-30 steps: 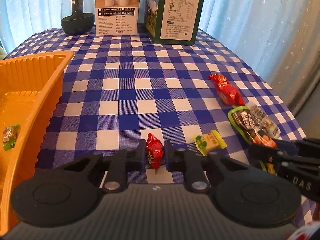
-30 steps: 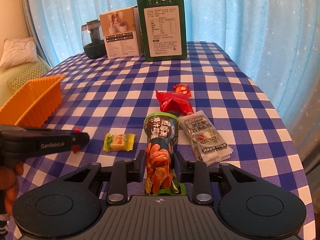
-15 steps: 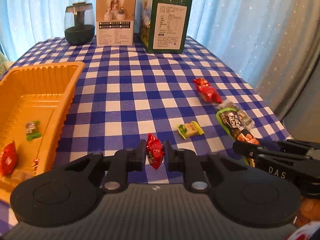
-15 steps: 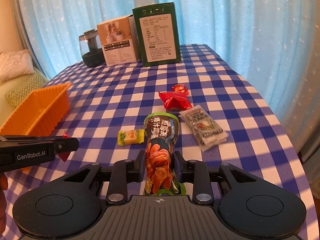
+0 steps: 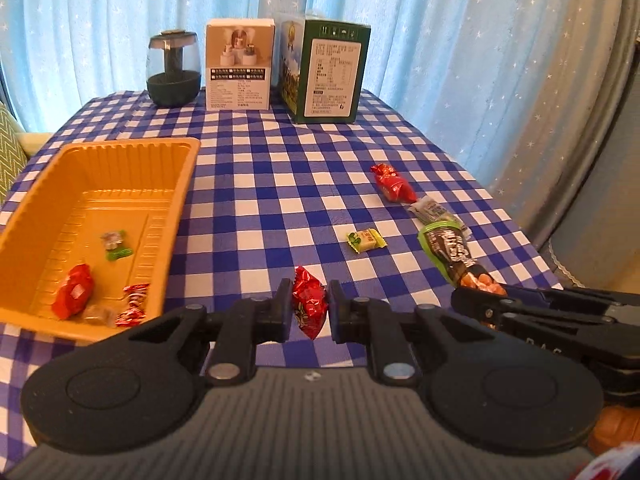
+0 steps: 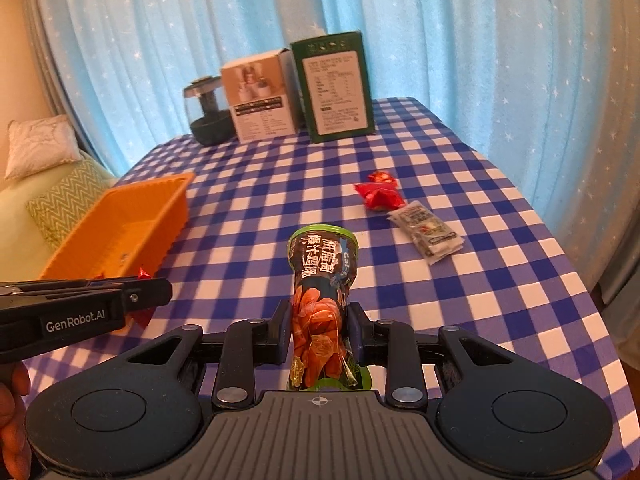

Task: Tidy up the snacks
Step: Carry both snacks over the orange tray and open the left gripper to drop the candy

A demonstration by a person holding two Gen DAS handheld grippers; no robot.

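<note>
Pinching a red candy (image 5: 309, 307) by its middle, the left gripper (image 5: 309, 309) held it clear of the checked cloth, wrapper tails loose above and below the pads. The right gripper (image 6: 320, 334) was clamped on the lower half of a green snack pouch (image 6: 322, 284), most of the pouch standing out unsupported ahead of its fingers. Judged risks: the slick foil could slide out if either grip eased; the long pouch could catch the near wall of the orange tray (image 5: 182, 196), ahead and left of the left fingers. Farther ahead and right, a yellow-green candy (image 5: 365, 240), a red packet (image 5: 394, 187) and a clear sachet (image 6: 430, 230) lay unsorted.
</note>
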